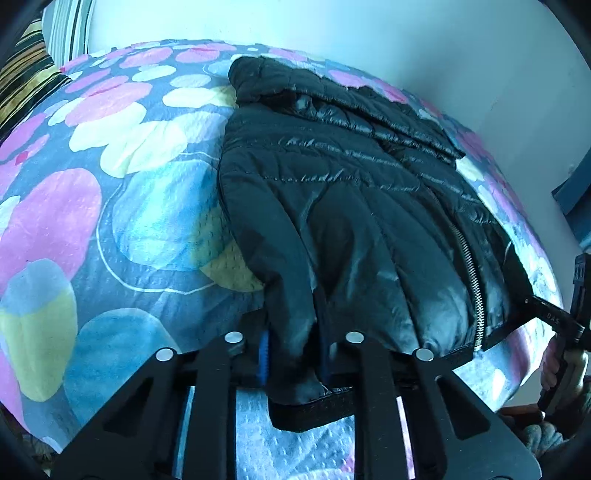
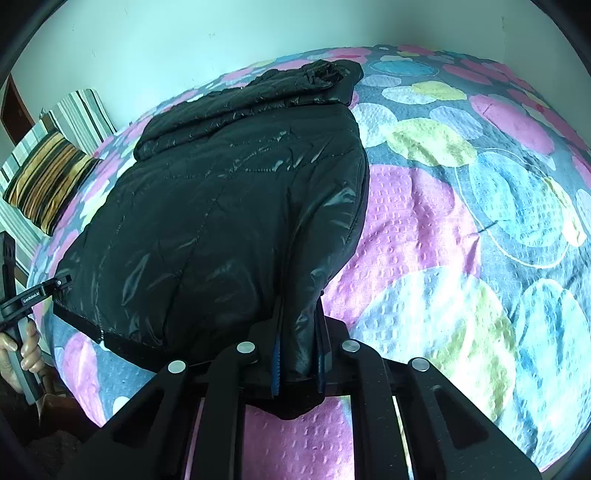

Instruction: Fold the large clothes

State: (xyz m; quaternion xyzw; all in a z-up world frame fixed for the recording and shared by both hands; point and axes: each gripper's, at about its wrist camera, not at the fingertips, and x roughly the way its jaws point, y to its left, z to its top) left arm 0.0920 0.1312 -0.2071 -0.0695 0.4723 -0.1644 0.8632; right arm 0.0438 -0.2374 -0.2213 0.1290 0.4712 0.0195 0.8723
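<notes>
While both my grippers pinch its near hem, a black puffer jacket [image 1: 343, 192] lies spread on a bed [image 1: 110, 229] covered in a sheet of pink, blue and yellow blobs. My left gripper [image 1: 293, 354] has its jaws narrowed onto a bunched corner of the hem, blue pads pressed against the fabric on both sides. My right gripper [image 2: 297, 363] is clamped the same way on the other hem corner, with a tongue of cloth hanging below the fingers. From the left view, the jacket runs away from me toward the far wall [image 1: 332, 26], its zip [image 1: 469, 266] curving down the right side to the hem and its hood or collar folded at the far end. The right gripper's tip shows at that view's right edge, touching the hem, with my hand [image 1: 557, 365] on its handle. Striped pillows [image 2: 48, 177] sit at the far left of the bed.
</notes>
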